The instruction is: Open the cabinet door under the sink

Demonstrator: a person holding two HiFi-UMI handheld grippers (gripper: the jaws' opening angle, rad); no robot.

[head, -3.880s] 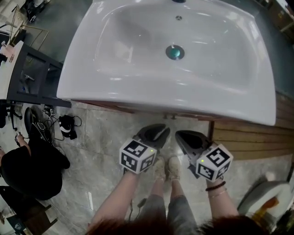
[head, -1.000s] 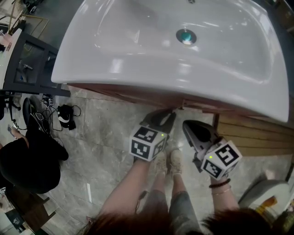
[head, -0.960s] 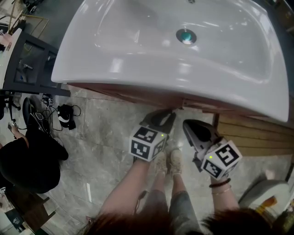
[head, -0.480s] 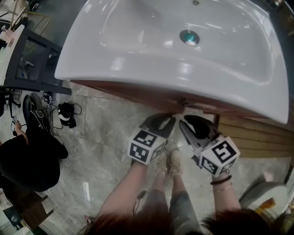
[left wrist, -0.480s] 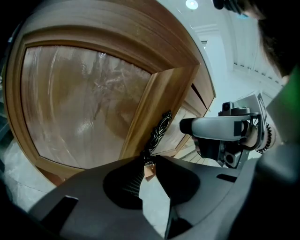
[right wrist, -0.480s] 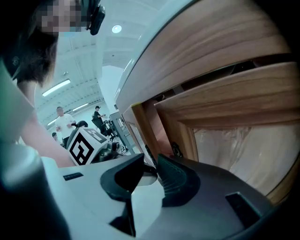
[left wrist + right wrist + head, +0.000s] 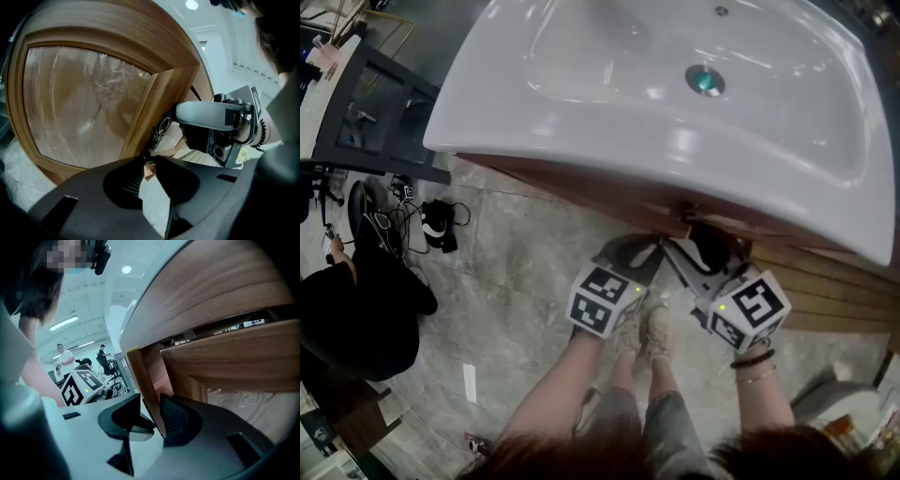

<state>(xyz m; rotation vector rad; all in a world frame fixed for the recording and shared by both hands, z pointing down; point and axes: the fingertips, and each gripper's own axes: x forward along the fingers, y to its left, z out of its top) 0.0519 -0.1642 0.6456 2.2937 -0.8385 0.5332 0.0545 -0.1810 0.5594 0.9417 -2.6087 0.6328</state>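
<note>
The white sink [image 7: 534, 122] overhangs a wooden cabinet. Its door [image 7: 161, 89] has a glass pane and a dark ornate handle [image 7: 160, 129] along its free edge. My left gripper [image 7: 149, 161] is shut on the lower end of that handle; in the head view it [image 7: 643, 251] reaches under the sink's front. The door stands slightly ajar, and its wooden edge [image 7: 143, 390] sits between the jaws of my right gripper [image 7: 152, 420]. Those jaws have just been opening and straddle the edge without clamping it. In the head view the right gripper [image 7: 701, 246] is close beside the left.
A dark metal stand [image 7: 375, 112] is at the left, with cables and a bag [image 7: 431, 230] on the marble floor and a seated person in black [image 7: 356, 309]. A slatted wooden panel [image 7: 825, 295] is at the right. My shoes [image 7: 642, 328] are below the grippers.
The right gripper has moved up and left to the cabinet front, close beside the left gripper. The left gripper has kept its place on the handle.
</note>
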